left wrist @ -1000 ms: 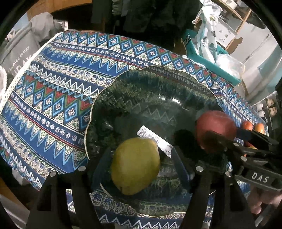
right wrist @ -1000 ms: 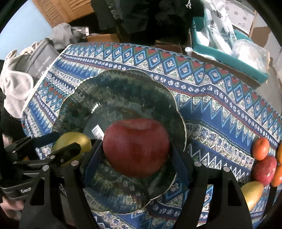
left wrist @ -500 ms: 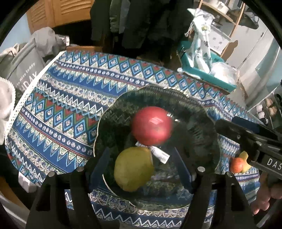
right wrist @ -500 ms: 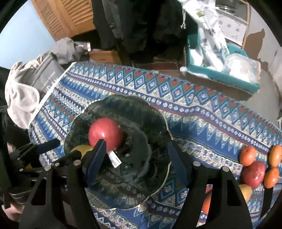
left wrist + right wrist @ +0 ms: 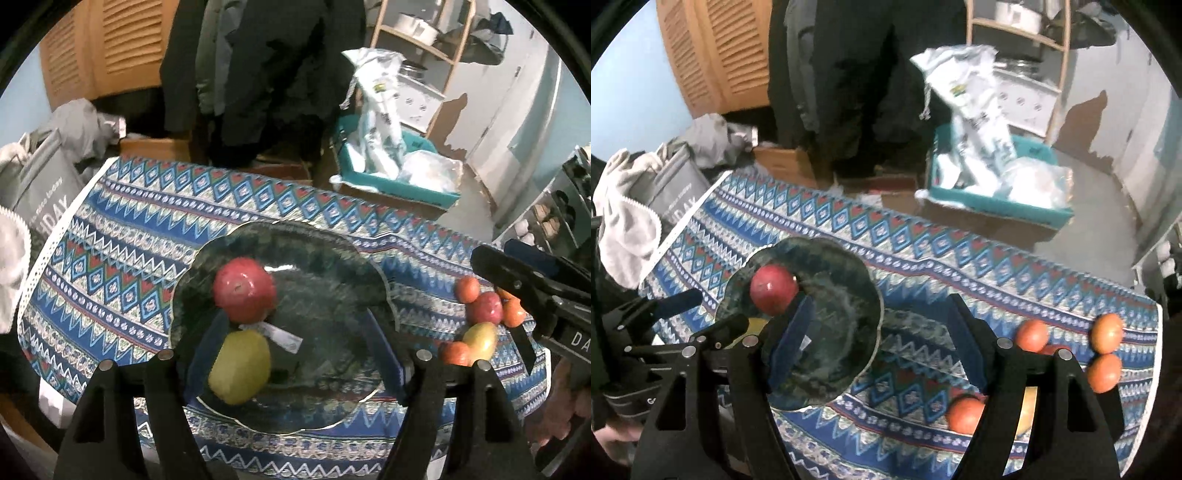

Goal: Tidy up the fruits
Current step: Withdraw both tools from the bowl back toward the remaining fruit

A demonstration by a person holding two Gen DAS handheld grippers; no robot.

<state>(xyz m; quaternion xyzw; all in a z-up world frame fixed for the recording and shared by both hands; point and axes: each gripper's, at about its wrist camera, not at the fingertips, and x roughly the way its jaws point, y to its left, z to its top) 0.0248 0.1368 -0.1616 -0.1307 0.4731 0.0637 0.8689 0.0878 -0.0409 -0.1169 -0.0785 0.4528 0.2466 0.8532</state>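
A red apple (image 5: 243, 291) and a yellow-green fruit (image 5: 240, 365) lie in the dark green glass plate (image 5: 332, 251) on the patterned tablecloth, with a white label (image 5: 280, 334) between them. My left gripper (image 5: 291, 350) hangs open above the plate, touching neither fruit. In the right wrist view my right gripper (image 5: 879, 343) is open and empty, above the cloth just right of the plate (image 5: 849, 280). The apple (image 5: 774, 290) sits at the plate's left; the left gripper (image 5: 701, 314) hides most of the yellow fruit. Several loose fruits (image 5: 480, 321) are heaped at the table's right end.
Oranges (image 5: 1106, 332) and a red fruit lie near the table's right edge. Beyond the far edge stands a teal crate (image 5: 399, 177) of white bags. A grey bag (image 5: 44, 195) and pale cloth sit off the left end. Dark clothes hang behind.
Both grippers have risen away from the plate. The right gripper let go of the red apple, which now rests in the plate. The left gripper's jaws left the yellow fruit lying there.
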